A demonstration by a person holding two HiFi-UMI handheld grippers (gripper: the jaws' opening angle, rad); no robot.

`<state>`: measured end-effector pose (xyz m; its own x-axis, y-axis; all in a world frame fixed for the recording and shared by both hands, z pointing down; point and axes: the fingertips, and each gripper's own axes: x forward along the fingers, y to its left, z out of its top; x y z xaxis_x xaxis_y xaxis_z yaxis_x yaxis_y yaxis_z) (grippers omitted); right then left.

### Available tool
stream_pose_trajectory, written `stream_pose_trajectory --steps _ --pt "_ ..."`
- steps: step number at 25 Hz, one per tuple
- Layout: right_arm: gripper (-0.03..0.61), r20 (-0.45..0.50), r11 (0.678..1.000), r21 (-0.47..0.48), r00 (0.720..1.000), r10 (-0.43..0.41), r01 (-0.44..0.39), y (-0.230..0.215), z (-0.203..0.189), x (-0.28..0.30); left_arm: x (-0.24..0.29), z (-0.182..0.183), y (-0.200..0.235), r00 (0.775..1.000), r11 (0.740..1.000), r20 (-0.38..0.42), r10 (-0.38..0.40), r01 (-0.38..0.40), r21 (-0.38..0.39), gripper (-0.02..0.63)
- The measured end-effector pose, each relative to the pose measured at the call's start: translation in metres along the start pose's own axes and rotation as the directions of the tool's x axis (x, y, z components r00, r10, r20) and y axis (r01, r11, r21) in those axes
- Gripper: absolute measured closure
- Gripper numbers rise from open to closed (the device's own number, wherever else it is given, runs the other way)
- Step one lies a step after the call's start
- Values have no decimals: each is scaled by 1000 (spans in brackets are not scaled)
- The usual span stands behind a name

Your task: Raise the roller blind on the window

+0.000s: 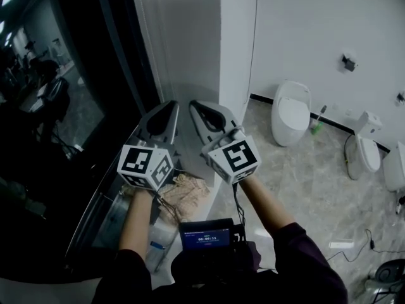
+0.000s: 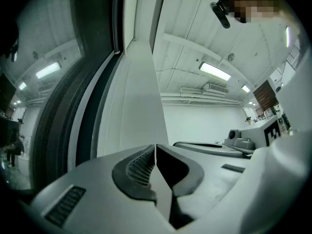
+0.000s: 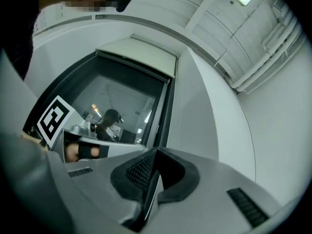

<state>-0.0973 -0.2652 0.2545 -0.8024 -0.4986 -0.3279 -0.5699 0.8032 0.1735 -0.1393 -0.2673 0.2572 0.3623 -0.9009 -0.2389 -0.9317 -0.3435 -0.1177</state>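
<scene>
The dark window (image 1: 76, 106) fills the left of the head view. Its white blind (image 3: 139, 52) sits bunched at the top of the glass in the right gripper view. Both grippers point up along the white window frame (image 1: 190, 56), side by side. My left gripper (image 1: 166, 109) (image 2: 155, 152) has its pads together, with a thin white cord line (image 2: 155, 149) between them. My right gripper (image 1: 201, 109) (image 3: 155, 152) is shut too, and a beaded cord (image 3: 152, 199) runs down between its pads. The cord above the jaws is too thin to follow.
A crumpled beige cloth (image 1: 183, 192) lies on the sill under the grippers. A small screen (image 1: 205, 234) hangs at the person's chest. On the marble floor to the right stand white toilets (image 1: 291, 113) (image 1: 364, 147) and a green bottle (image 1: 316, 126) by the wall.
</scene>
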Motion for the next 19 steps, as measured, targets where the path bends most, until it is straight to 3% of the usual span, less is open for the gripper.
stream_pose_trajectory --steps 19 --pt "571 26 999 -35 1000 2 -1 -8 22 15 6 14 9 999 999 21 25 -26 27 601"
